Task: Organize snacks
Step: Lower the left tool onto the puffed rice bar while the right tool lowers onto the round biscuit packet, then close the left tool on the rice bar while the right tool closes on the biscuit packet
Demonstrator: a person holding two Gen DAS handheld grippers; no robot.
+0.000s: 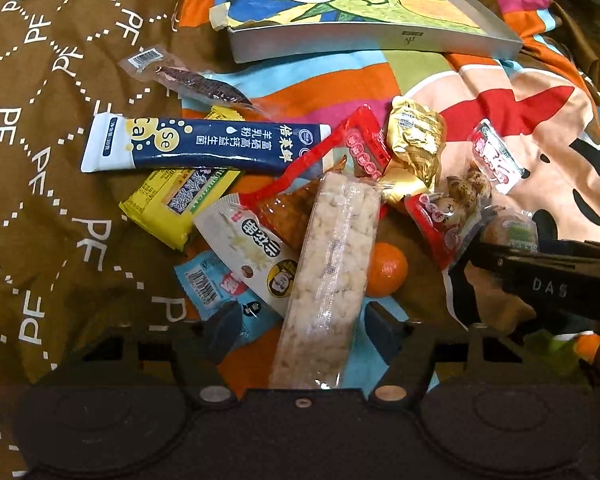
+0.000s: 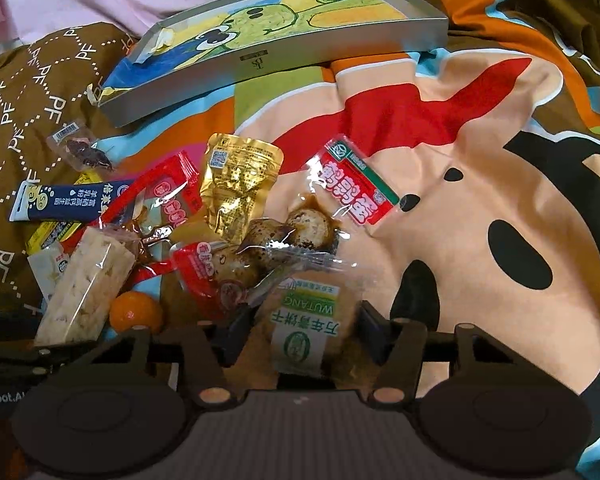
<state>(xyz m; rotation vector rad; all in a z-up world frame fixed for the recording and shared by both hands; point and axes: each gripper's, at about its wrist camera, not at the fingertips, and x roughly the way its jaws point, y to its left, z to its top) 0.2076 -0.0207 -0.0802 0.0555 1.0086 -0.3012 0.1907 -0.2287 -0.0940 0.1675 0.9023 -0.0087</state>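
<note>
The left gripper (image 1: 300, 330) points down at a heap of snacks on a bed covered by a brown quilt printed with white letters (image 1: 40, 160) and a bright cartoon blanket (image 2: 480, 184); its jaws stand partly spread on either side of a long clear-wrapped puffed rice bar (image 1: 332, 264), which runs from 6 o'clock toward 12 between them; gaps show on both sides, so the pads do not press it. At 3 o'clock of the bar lies a small orange tangerine (image 1: 386, 270), just beside it; at 9 o'clock a white packet with black characters (image 1: 252, 248) and a light blue packet with a barcode (image 1: 208, 280); toward 11 o'clock a navy and white stick sachet (image 1: 204, 146) lies across a yellow wrapper (image 1: 172, 204). The right gripper (image 2: 300, 332) has its jaws partly spread around a clear packet with a green and white label holding a brown biscuit (image 2: 308, 320); whether the pads touch it I cannot tell. At 12 o'clock of that packet lie a clear pouch of brown speckled eggs (image 2: 292, 232) and a gold foil pouch (image 2: 240, 184); far at 12 o'clock sits a shallow grey box lined with a green cartoon drawing (image 2: 284, 60), well apart from the heap.
</note>
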